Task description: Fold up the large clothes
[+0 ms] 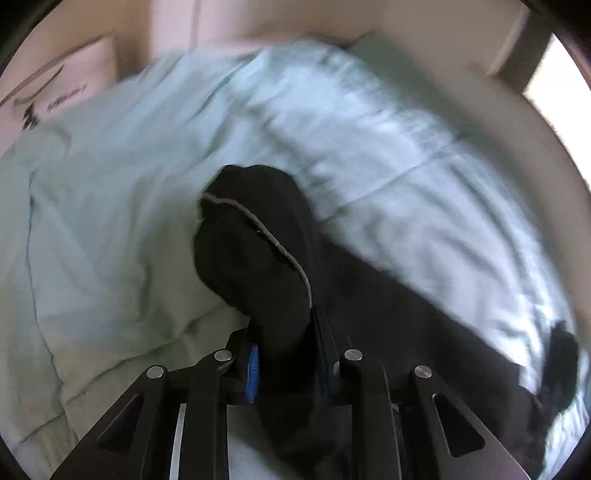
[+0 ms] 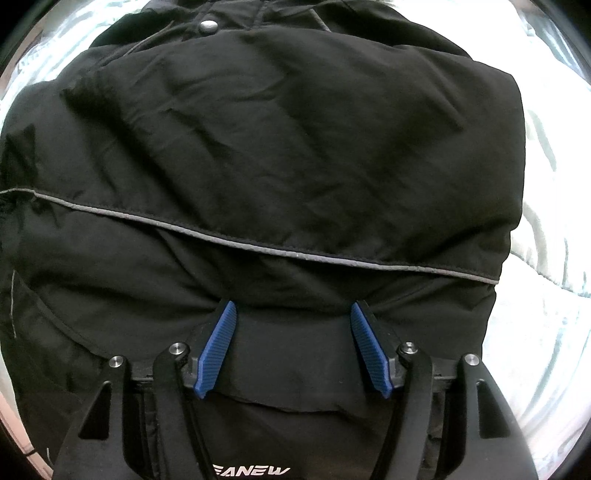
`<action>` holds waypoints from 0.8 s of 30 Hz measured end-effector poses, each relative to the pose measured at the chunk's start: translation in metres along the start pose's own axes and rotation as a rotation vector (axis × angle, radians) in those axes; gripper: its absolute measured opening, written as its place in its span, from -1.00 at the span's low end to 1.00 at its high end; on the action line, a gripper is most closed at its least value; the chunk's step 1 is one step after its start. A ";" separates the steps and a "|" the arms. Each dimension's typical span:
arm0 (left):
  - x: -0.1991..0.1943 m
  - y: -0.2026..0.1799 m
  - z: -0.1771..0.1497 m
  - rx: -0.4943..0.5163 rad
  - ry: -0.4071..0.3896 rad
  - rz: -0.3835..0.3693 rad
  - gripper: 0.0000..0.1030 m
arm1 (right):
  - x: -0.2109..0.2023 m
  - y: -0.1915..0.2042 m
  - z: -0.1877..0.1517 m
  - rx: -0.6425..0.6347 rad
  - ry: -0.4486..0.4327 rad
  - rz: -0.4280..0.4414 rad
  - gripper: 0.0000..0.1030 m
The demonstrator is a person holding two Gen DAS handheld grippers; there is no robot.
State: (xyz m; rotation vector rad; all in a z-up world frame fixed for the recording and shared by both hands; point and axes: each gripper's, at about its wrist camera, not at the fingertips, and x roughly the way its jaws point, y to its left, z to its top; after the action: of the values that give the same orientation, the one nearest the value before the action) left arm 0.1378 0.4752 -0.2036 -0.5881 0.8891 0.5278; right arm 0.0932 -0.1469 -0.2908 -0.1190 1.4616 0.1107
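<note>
A large black jacket (image 2: 280,147) with grey piping lies on a pale green quilt (image 2: 554,258). In the left wrist view my left gripper (image 1: 286,332) is shut on a bunched black part of the jacket (image 1: 255,240) and holds it up above the quilt (image 1: 110,221). The frame is motion-blurred. In the right wrist view my right gripper (image 2: 293,314) is open, its blue pads (image 2: 218,343) pressed against the jacket's lower part, with fabric between the fingers. A metal snap (image 2: 208,26) shows near the jacket's top.
A cardboard box (image 1: 62,85) with black print stands beyond the quilt at the far left. A pale wall (image 1: 295,18) runs behind the bed. A bright window area (image 1: 550,74) shows at the far right.
</note>
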 end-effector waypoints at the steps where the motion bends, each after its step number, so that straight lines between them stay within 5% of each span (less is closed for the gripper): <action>1: -0.014 -0.008 -0.002 0.022 -0.027 -0.011 -0.54 | 0.001 -0.001 -0.001 -0.006 0.000 0.006 0.33; 4: -0.061 -0.047 -0.016 0.118 -0.103 -0.052 -0.54 | -0.003 -0.006 -0.003 -0.004 -0.005 0.028 0.34; 8: -0.121 -0.114 -0.054 0.257 -0.144 -0.200 -0.57 | -0.020 -0.015 -0.012 0.026 -0.049 0.091 0.34; 18: -0.166 -0.260 -0.180 0.549 -0.006 -0.487 -0.69 | -0.059 -0.034 -0.058 0.028 -0.157 0.126 0.34; 23: -0.153 -0.286 -0.214 0.621 0.066 -0.455 -0.61 | -0.071 -0.055 -0.078 0.064 -0.185 0.130 0.34; 24: -0.142 -0.280 -0.209 0.610 0.084 -0.416 -0.42 | -0.072 -0.058 -0.081 0.070 -0.186 0.134 0.34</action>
State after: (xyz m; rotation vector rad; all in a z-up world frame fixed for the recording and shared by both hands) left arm 0.1270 0.1082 -0.1185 -0.2220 0.9182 -0.1516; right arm 0.0142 -0.2167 -0.2269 0.0451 1.2855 0.1748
